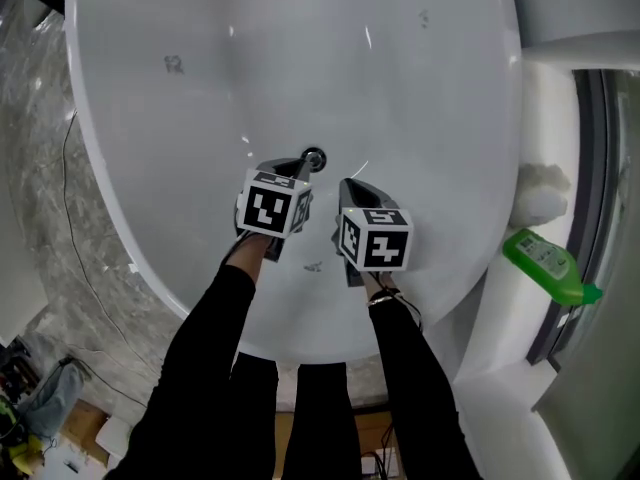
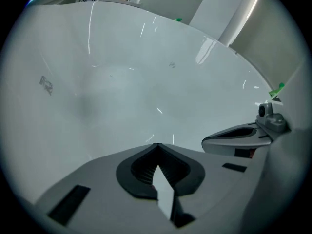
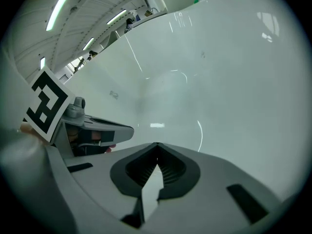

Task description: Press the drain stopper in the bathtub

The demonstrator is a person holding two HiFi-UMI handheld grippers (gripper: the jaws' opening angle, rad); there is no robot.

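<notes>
Presently, the drain stopper (image 1: 314, 158) lies on the bathtub (image 1: 430, 78) floor, toward its near end and just beyond the left gripper (image 1: 296, 168), which is nearer; contact undetermined. The right gripper (image 1: 348, 185) is alongside. Both are closed and empty.

You have no words or numbers to read here: the cubes on your left gripper (image 1: 298, 168) and right gripper (image 1: 348, 186) carry only black-and-white square markers. The green bottle (image 1: 548, 261) has a label too small to read. The faint mark (image 1: 174, 64) on the bathtub (image 1: 420, 98) wall cannot be made out.
</notes>
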